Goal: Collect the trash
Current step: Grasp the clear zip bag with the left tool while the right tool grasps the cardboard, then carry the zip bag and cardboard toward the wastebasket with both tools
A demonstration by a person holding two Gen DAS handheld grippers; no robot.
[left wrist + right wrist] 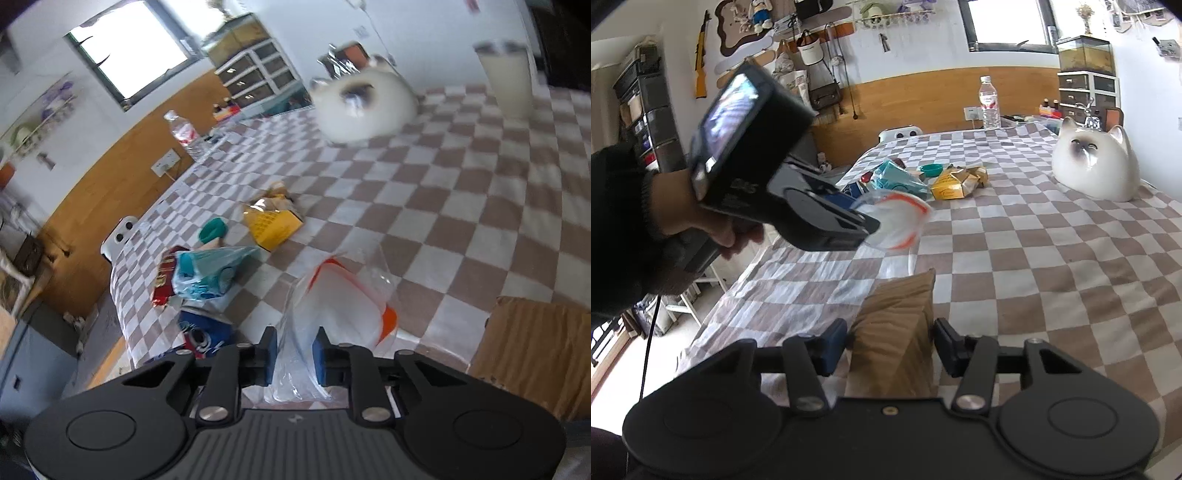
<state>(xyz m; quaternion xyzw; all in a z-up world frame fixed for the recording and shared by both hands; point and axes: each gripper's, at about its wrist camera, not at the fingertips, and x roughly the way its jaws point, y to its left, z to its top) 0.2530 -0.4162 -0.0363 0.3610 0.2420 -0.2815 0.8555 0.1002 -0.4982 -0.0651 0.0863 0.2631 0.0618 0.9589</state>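
My left gripper [295, 354] is shut on a clear plastic bag with an orange rim [343, 295], and its blue pads pinch the film. In the right wrist view that same gripper [870, 225], held by a hand in a dark sleeve, lifts the bag [901, 218] above the cloth. My right gripper [891, 347] is shut on the top of a brown paper bag [897, 332], also seen as the paper bag [532, 350] in the left wrist view. Loose trash lies beyond: a yellow wrapper [271, 225], a bluish plastic bag [207, 273], a red packet [165, 277] and a blue packet [203, 336].
A checkered cloth [1034, 277] covers the table. A white ceramic cat [1097, 170] sits at the far right, a water bottle [990, 101] at the back edge, a teal lid [931, 170] by the wrappers. A tall white cup [508, 81] stands far back.
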